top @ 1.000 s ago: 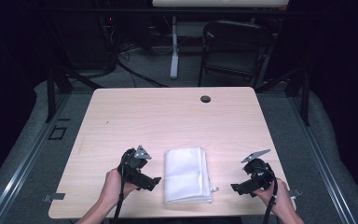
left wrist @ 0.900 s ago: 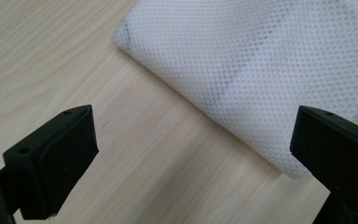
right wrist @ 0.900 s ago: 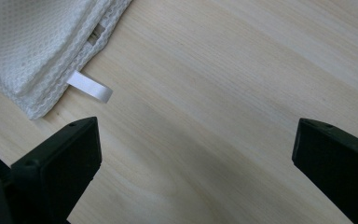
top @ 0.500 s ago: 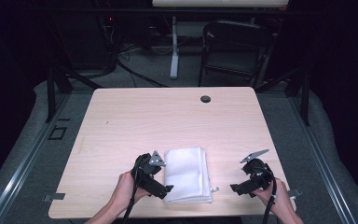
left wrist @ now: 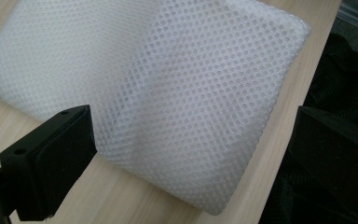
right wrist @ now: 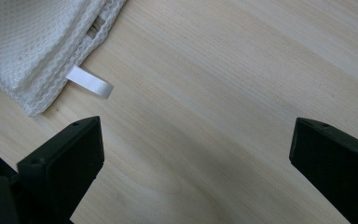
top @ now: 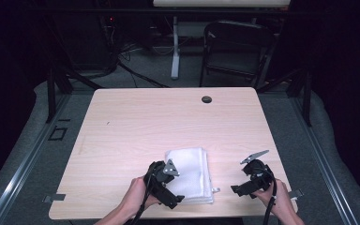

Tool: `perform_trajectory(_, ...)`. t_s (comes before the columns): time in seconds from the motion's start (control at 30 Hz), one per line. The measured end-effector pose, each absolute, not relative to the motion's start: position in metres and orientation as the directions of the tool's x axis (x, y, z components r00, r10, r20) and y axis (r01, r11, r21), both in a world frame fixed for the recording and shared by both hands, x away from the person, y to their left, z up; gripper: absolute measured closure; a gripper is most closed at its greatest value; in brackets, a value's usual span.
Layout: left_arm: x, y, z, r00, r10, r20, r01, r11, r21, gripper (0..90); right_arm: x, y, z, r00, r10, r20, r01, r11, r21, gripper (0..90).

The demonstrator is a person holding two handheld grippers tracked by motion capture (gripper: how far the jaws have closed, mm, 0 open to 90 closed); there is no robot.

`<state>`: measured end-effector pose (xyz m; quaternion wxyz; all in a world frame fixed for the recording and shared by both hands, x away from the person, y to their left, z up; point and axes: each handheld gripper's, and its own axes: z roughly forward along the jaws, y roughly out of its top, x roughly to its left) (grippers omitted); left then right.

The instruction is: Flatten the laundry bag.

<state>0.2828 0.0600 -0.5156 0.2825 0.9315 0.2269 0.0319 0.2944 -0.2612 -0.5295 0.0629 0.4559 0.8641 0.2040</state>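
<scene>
Since the frame half a second back, we note the left gripper has shifted further right, onto the near left part of the folded white mesh cloth; one second ago it sat clear of the cloth on bare wood. Right gripper position unchanged across all three high views.

Cloth location: near edge of the wooden table, roughly centred between the two hands, folded into a rectangle. A small white tag sticks out of its near right corner and lies flat on the wood.

Left gripper view: jaws spread wide, one over the cloth's edge, the other out past the table edge. The cloth's corner lies between them (whether either jaw touches the mesh we cannot tell). Nothing clamped.

Right gripper view: jaws wide apart over bare wood, holding nothing. The cloth's corner and tag sit up and to the left, apart from both jaws.

High view also shows a small dark round grommet at the far side of the table, and a dark chair beyond it.
</scene>
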Motion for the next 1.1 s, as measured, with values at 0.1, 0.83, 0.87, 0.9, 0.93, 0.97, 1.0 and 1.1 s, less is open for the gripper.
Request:
perform_trajectory(0.1,0.282,0.052,-0.519,0.906,0.418,-0.056,0.383,-0.760,0.525,0.9,0.294,-0.260,-0.530,-0.575,0.814,0.080,0.764,0.500,0.407,3.1)
perform_trajectory(0.83,0.282,0.002,-0.550,0.939,0.343,0.028,0.297,-0.848,0.438,15.7,0.294,-0.258,-0.534,-0.587,0.802,0.114,0.770,0.509,0.385,4.9)
perform_trajectory(0.87,0.282,0.001,-0.551,0.939,0.342,0.034,0.295,-0.853,0.431,16.8,0.294,-0.258,-0.534,-0.588,0.802,0.105,0.768,0.513,0.382,5.0)
perform_trajectory(0.9,0.282,0.001,-0.551,0.939,0.342,0.034,0.295,-0.853,0.431,17.4,0.294,-0.258,-0.534,-0.588,0.802,0.105,0.768,0.513,0.382,5.0)
perform_trajectory(0.93,0.283,0.001,-0.552,0.940,0.338,0.038,0.290,-0.854,0.432,17.4,0.294,-0.257,-0.534,-0.589,0.801,0.104,0.768,0.515,0.381,5.1)
perform_trajectory(0.97,0.282,0.001,-0.552,0.939,0.342,0.041,0.291,-0.851,0.437,19.4,0.293,-0.256,-0.536,-0.582,0.805,0.115,0.770,0.500,0.396,5.3)
perform_trajectory(1.0,0.282,0.002,-0.552,0.939,0.340,0.044,0.288,-0.853,0.435,21.2,0.294,-0.257,-0.534,-0.593,0.799,0.103,0.767,0.521,0.375,5.9)
perform_trajectory(1.1,0.285,0.004,-0.551,0.940,0.341,0.029,0.294,-0.847,0.443,28.5,0.293,-0.255,-0.535,-0.594,0.795,0.121,0.766,0.513,0.387,7.8)
